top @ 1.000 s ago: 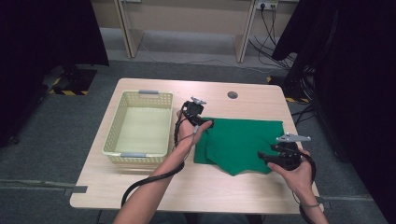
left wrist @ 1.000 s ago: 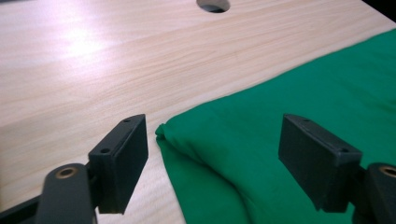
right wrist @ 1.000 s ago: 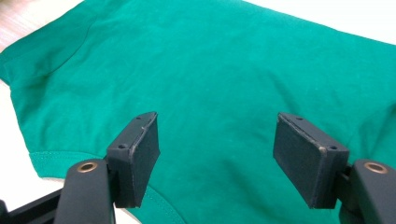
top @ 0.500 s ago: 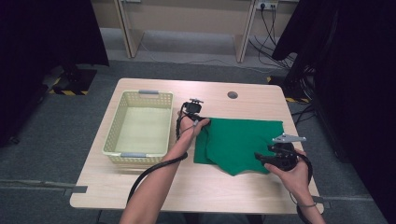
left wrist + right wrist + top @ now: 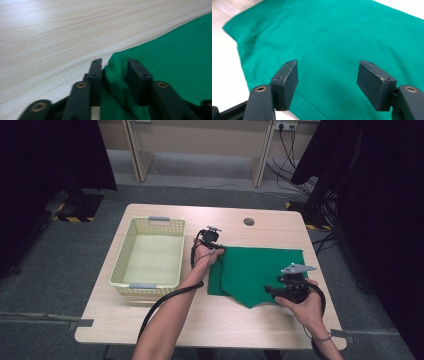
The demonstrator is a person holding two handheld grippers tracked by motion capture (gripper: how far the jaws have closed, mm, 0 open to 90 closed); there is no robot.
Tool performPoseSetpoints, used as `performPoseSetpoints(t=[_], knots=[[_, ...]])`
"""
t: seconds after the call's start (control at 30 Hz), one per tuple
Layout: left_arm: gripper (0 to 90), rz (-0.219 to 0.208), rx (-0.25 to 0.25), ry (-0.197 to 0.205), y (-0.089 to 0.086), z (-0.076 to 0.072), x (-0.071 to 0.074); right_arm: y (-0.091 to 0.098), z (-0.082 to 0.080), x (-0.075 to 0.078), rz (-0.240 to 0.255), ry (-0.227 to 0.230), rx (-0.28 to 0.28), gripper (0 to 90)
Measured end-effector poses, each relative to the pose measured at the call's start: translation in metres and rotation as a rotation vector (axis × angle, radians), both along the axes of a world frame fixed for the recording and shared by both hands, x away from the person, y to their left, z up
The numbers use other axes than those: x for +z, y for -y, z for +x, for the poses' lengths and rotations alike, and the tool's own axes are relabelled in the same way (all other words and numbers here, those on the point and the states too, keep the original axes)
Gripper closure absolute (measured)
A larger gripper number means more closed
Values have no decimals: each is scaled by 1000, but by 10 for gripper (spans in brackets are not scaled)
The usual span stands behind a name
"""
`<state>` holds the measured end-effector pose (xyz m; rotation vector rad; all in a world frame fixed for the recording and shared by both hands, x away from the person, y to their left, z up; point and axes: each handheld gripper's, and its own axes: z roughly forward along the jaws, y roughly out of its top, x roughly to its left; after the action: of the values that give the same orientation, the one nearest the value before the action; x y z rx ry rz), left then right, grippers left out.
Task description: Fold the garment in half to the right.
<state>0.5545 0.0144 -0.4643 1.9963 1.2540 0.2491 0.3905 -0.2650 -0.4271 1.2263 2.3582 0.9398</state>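
Pale wood tabletop [image 5: 165, 320] carries a green cloth [image 5: 260, 270] lying flat at right of centre, partly folded, its near edge ending in a point. Nearest, the right hand-held gripper [image 5: 327, 82] hovers over the cloth's near right part with jaws wide and nothing between them. Farther off, the left hand-held gripper [image 5: 113, 75] has just been closing and now pinches a bunched fold at the cloth's far left corner. Folding looks barely begun; the yellow basket [image 5: 131, 284] at left lies empty.
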Motion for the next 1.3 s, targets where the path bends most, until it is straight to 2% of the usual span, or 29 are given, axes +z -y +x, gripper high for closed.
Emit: performPoseSetpoints(t=[0.13,0.4,0.6,0.97,1.3], knots=[[792,-10,-6,12,1,-4,-1,-17,2,2,0,3,39,336],[804,-7,-5,34,-1,-8,9,-59,7,6,0,-6,135,338],[805,4,3,29,-4,-11,9,-90,11,8,-8,-12,189,338],[804,18,8,34,-8,-13,10,-135,22,-7,-23,-52,243,337],[804,24,13,38,-12,-14,9,-157,27,-19,-33,-78,244,337]])
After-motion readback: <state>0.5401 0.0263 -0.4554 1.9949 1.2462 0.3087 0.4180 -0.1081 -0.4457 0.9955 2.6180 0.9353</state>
